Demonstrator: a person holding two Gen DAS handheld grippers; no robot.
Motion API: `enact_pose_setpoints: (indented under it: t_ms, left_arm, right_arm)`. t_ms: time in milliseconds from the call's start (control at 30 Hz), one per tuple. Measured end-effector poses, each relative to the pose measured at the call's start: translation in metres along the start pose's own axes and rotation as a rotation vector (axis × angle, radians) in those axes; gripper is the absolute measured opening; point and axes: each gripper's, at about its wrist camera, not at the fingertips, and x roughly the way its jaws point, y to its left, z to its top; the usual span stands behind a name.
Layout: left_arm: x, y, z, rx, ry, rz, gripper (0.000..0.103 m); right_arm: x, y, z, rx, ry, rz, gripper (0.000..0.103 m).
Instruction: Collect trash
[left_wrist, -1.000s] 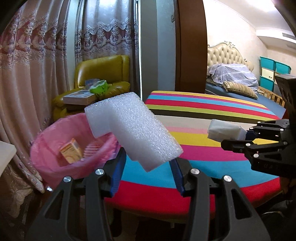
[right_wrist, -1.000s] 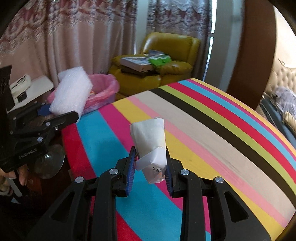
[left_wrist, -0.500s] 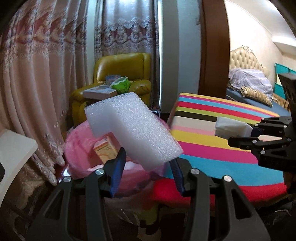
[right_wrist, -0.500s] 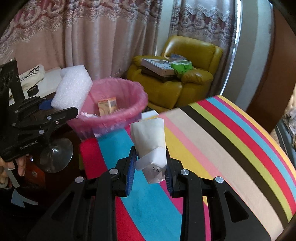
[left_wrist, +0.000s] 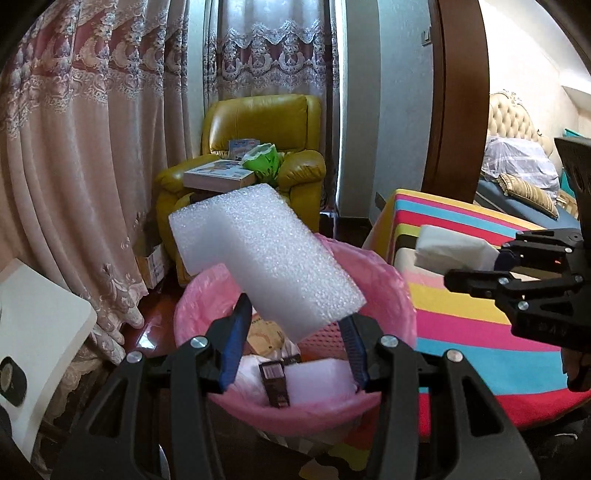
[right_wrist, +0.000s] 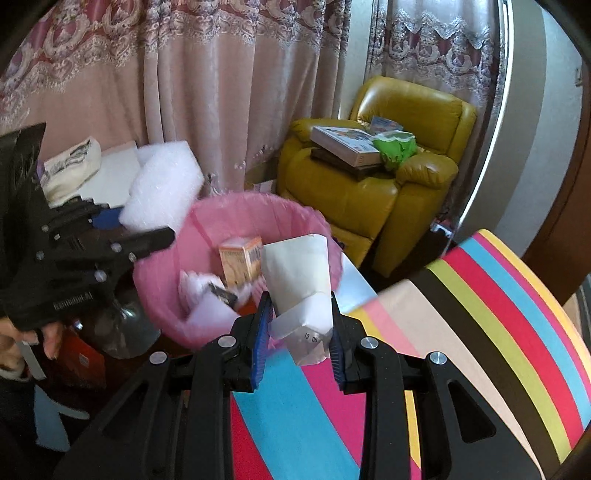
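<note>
Foam block (left_wrist: 266, 258), white and L-shaped, is pinched between the blue pads of the left gripper (left_wrist: 295, 328), and it now hangs right above the pink-lined trash bin (left_wrist: 388, 295). A second ago the bin sat off to the left of the block, beyond the striped desk (left_wrist: 480, 317); since then the view has swung until the bin's mouth fills the near middle. The right gripper (right_wrist: 299, 325) is closed on a white paper packet (right_wrist: 299, 280) and has likewise travelled from over the desk to the bin's near-right rim. Inside the bin lie an orange carton (right_wrist: 240, 262), white scraps and a dark strip. Both pieces look ready to drop, the foam first, being better centred. Behind stands a yellow armchair (left_wrist: 258, 147).
</note>
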Motion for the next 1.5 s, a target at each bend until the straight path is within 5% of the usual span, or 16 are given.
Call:
enact_pose_setpoints:
  t_ms: [533,567,633,700,933,1200,1500]
  left_arm:
    - [0.047,0.022,0.011,0.019,0.088,-0.031,0.048]
    - [0.048,0.023,0.012,0.02,0.085,-0.03,0.05]
    - [0.049,0.026,0.011,0.013,0.075,0.008,0.071]
    - [0.046,0.03,0.01,0.007,0.055,0.04,0.086]
    - [0.019,0.032,0.007,0.022,-0.018,0.189,0.098]
    - [-0.061,0.011,0.016,-0.012,-0.178,0.328,0.098]
    - [-0.087,-0.033,-0.006,-0.021,-0.163,0.236,0.099]
  right_arm:
    - [0.049,0.008,0.042,-0.017,-0.027,0.055,0.032]
    - [0.052,0.007,0.044,-0.02,-0.028,0.075,0.036]
    - [0.057,0.003,0.046,0.0,-0.037,0.084,0.052]
    - [0.055,-0.003,0.046,0.04,-0.059,0.111,0.055]
    - [0.015,-0.02,0.038,0.089,-0.127,0.103,0.056]
    - [-0.071,-0.021,0.02,0.044,-0.217,0.035,0.082]
    - [-0.104,-0.019,-0.037,0.067,-0.209,0.003,0.084]
